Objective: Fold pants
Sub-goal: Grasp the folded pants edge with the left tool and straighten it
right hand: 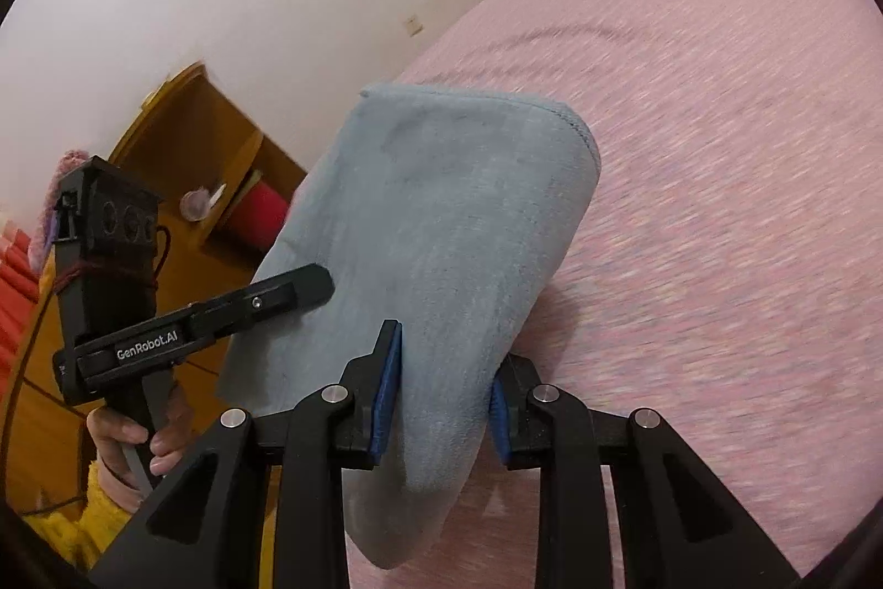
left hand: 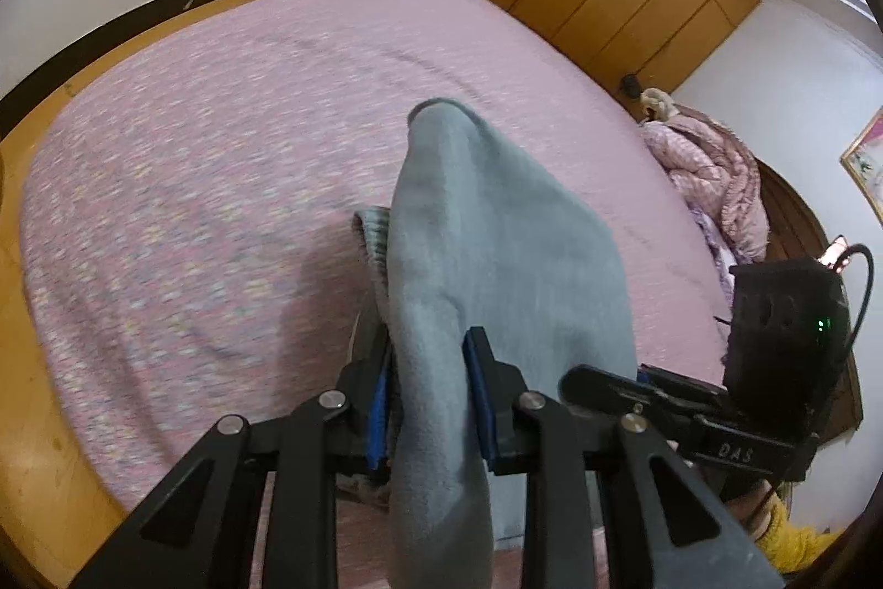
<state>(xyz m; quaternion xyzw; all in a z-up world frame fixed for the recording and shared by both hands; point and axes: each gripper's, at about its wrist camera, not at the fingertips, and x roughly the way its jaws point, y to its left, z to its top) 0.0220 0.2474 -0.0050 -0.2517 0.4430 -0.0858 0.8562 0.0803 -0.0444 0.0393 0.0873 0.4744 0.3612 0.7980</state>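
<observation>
Jaws: left gripper point(left hand: 430, 401) and right gripper point(right hand: 444, 401) each pinch grey pants point(left hand: 485, 269), lifted over pink bed point(left hand: 193, 136). Advice: carry edges level toward twelve o'clock, release together.

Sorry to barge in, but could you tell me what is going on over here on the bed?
A person is folding grey pants over a pink bed with a handheld gripper in each hand. The left gripper and the right gripper are each clamped on a bunch of the fabric, which hangs draped from both above the sheet.
</observation>
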